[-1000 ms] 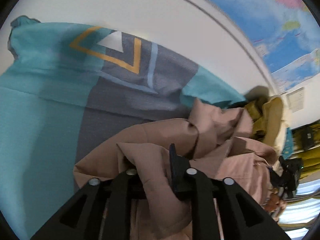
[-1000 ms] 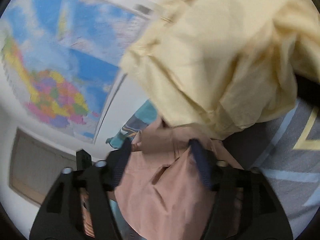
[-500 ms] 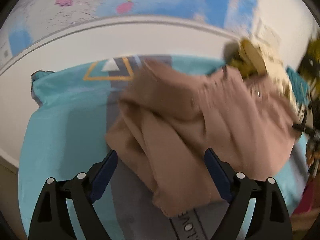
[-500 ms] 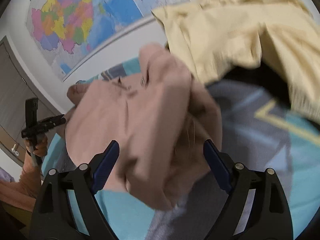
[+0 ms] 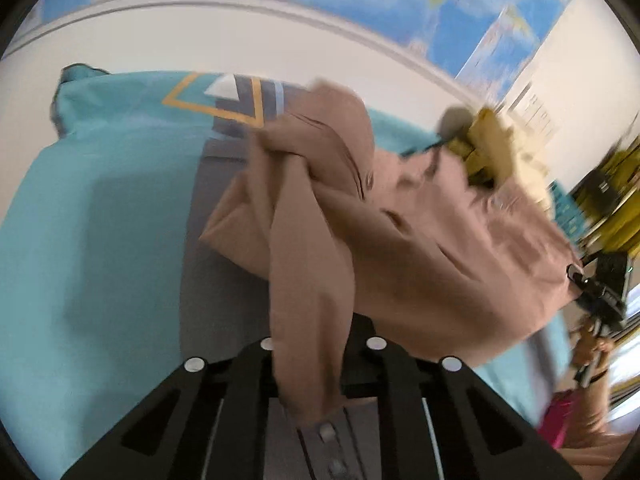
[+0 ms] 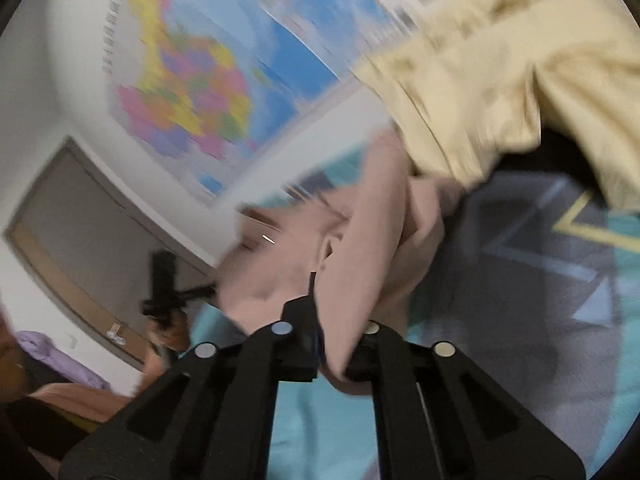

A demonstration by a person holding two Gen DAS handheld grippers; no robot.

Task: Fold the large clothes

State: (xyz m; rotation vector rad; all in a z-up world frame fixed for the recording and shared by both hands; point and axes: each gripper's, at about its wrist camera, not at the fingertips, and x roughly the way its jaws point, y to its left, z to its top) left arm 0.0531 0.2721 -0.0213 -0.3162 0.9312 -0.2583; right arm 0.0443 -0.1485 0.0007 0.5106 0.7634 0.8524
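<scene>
A large dusty-pink garment (image 5: 420, 240) hangs crumpled and stretched between both grippers above a teal and grey bed cover (image 5: 100, 220). My left gripper (image 5: 310, 344) is shut on a strip of the pink cloth that runs down between its fingers. My right gripper (image 6: 340, 332) is shut on another edge of the same garment (image 6: 360, 248). The right gripper also shows far right in the left wrist view (image 5: 600, 292), and the left gripper shows at the left in the right wrist view (image 6: 168, 292).
A pale yellow garment (image 6: 500, 80) lies heaped on the bed by the wall; it also shows in the left wrist view (image 5: 496, 148). A coloured wall map (image 6: 200, 92) hangs behind the bed. A door or panel (image 6: 72, 232) is at left.
Half a second ago both grippers were open with the pink garment loose on the bed. Now both are shut on it and have lifted it, pulling it apart between them.
</scene>
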